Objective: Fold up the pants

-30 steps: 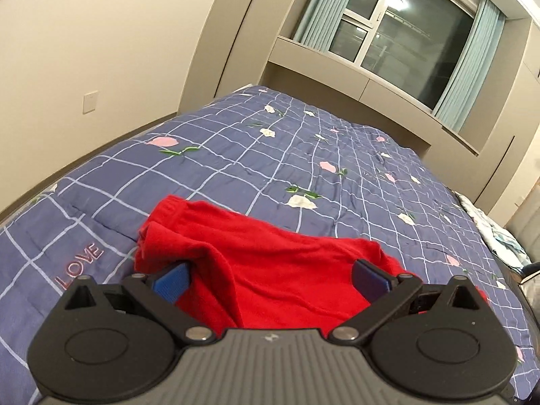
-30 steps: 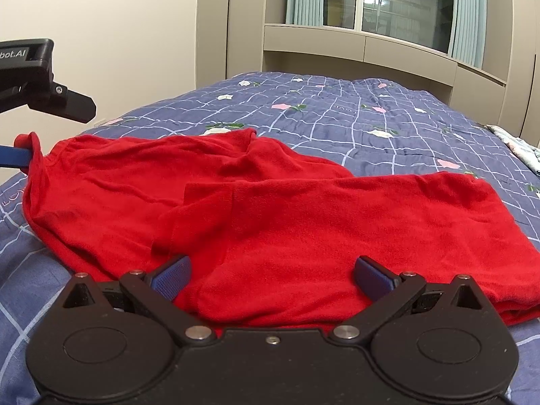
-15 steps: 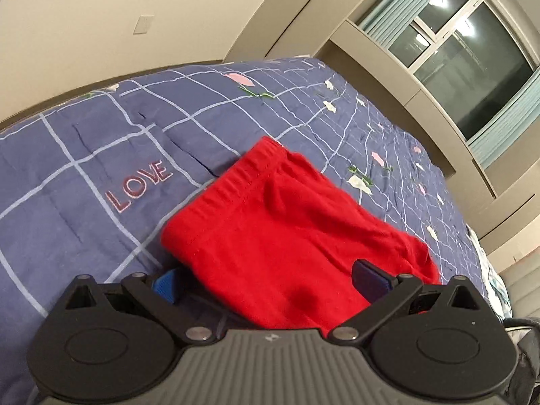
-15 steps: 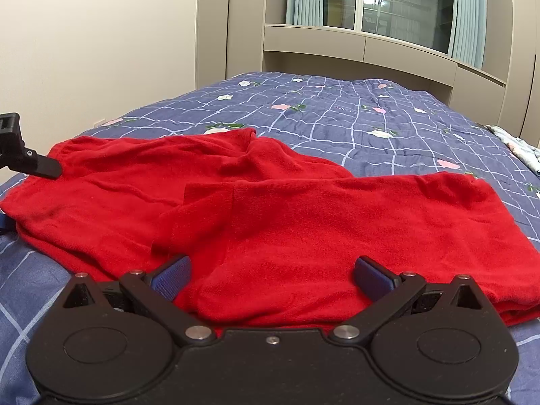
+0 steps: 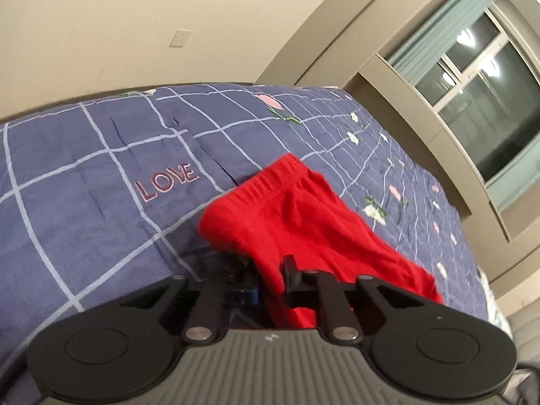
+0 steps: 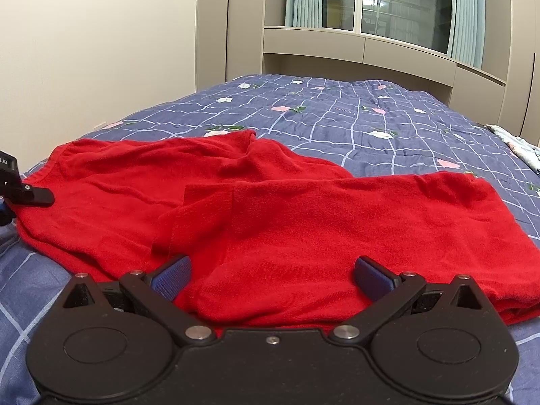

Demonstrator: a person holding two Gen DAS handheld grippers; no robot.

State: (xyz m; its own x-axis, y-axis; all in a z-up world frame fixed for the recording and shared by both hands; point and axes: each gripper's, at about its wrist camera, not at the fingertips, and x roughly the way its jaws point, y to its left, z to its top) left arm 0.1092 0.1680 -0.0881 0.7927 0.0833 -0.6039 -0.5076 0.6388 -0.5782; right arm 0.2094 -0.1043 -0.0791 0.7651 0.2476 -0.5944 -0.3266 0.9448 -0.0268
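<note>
Lying spread across the quilted bed [image 6: 388, 128], red pants [image 6: 303, 209], long axis running left-right in front of both grippers. Left gripper [image 5: 270, 280] clamping the waistband end [image 5: 270, 185], pads pinched on fabric at the pants' left extreme. Right gripper [image 6: 271, 271] hovering with jaws wide apart, cloth lying between the pads but not pressed, nearer the leg end. Judging next move: pinching here, then carrying one end over toward the other.

Soft matt red cloth pants [image 6: 337, 222], quilted matt bedspread [image 6: 371, 128], matt black plastic hand-held gripper [image 6: 270, 280]
</note>
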